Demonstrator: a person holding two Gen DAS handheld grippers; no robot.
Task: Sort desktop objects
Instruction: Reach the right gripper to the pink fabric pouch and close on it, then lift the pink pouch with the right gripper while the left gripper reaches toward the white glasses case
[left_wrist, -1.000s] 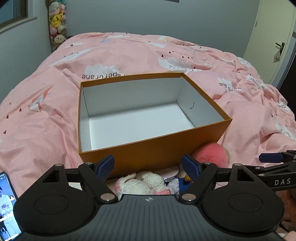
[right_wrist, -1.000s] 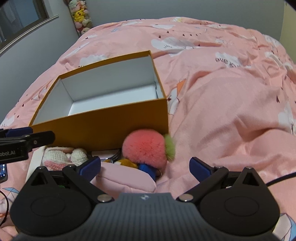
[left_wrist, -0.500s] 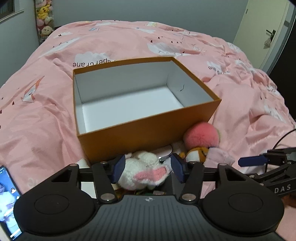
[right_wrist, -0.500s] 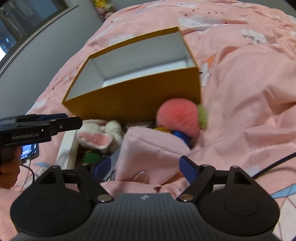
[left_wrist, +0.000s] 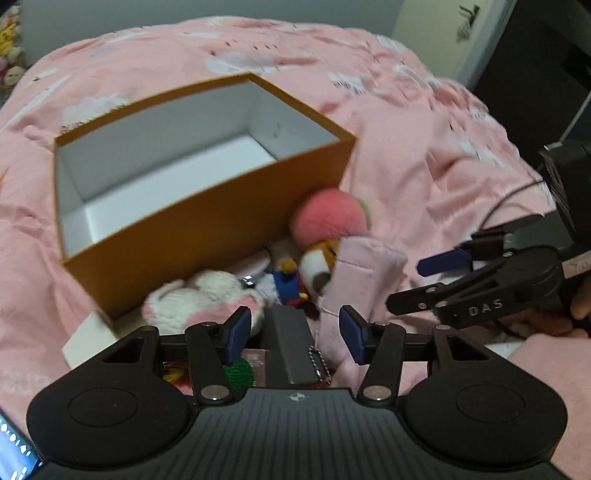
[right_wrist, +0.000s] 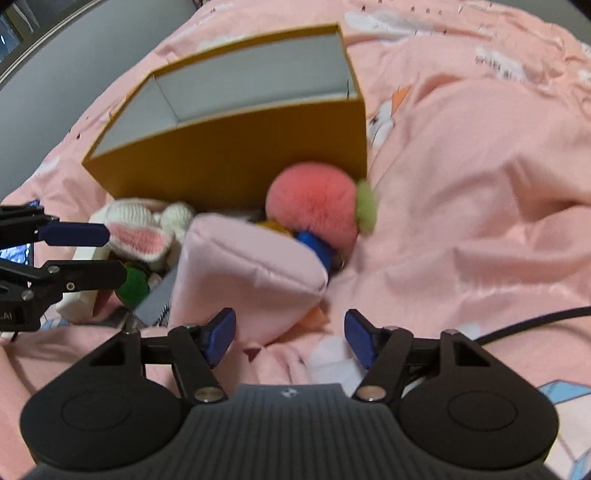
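An open orange box (left_wrist: 207, 221), white inside and empty, stands on the pink bed. In front of it lies a pile: a white-and-pink knitted bunny (left_wrist: 199, 299), a pink pompom (left_wrist: 327, 214), an orange-and-white plush (left_wrist: 317, 262), a small blue figure (left_wrist: 288, 280), a pink pouch (right_wrist: 243, 269), a green ball (right_wrist: 135, 282). My left gripper (left_wrist: 295, 334) hangs open over a grey flat slab (left_wrist: 291, 343) with a ball chain; its pads stand clear of it. My right gripper (right_wrist: 290, 338) is closing at the pouch's lower corner, and only the left pad is near the fabric.
A lit phone (left_wrist: 14, 450) lies at the lower left. A white box (left_wrist: 88, 336) sits under the pile's left edge. Rumpled pink bedding (right_wrist: 461, 184) spreads to the right. A black cable (right_wrist: 535, 321) trails near the right gripper. A person's hand (left_wrist: 580, 302) holds it.
Both grippers have tipped down and come closer to the pile, with their jaws narrower than before. The left one shifted from over the bunny to over the grey slab.
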